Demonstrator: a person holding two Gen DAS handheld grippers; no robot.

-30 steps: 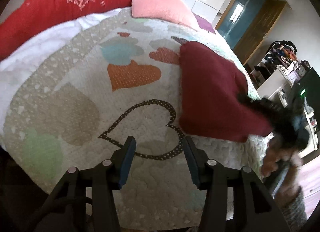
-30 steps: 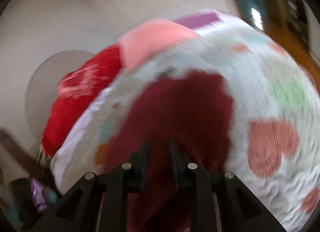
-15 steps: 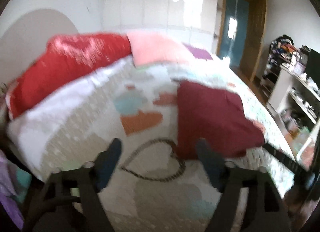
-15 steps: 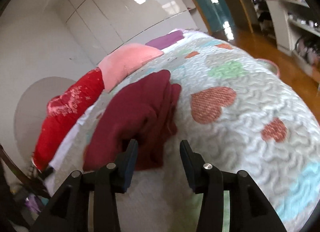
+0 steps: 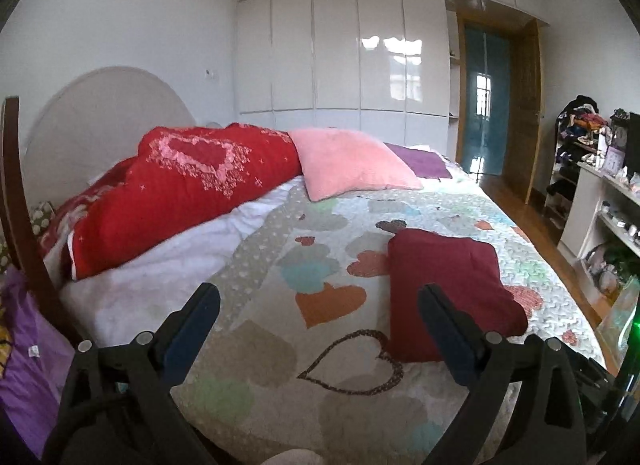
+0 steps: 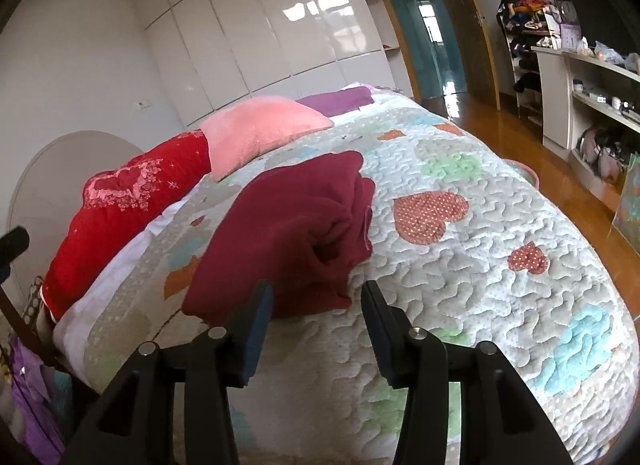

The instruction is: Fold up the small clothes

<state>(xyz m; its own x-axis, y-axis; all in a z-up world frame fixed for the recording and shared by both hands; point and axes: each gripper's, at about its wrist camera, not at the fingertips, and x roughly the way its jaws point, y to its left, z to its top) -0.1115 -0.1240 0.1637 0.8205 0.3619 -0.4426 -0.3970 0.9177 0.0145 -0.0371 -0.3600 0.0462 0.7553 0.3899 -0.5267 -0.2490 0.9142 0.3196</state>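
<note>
A folded dark red garment lies on the heart-patterned quilt of a bed. It also shows in the right wrist view, lying just beyond the fingers. My left gripper is open wide and empty, held back above the quilt's near edge, to the left of the garment. My right gripper is open and empty, a short way in front of the garment's near folded edge, not touching it.
A red heart pillow, a pink pillow and a purple one lie at the head of the bed. White shelves stand to the right, purple cloth at the left. White wardrobe doors stand behind.
My right gripper has let go of the dark red garment, opened and drawn back. My left gripper has opened wider and pulled back and up from the quilt.
</note>
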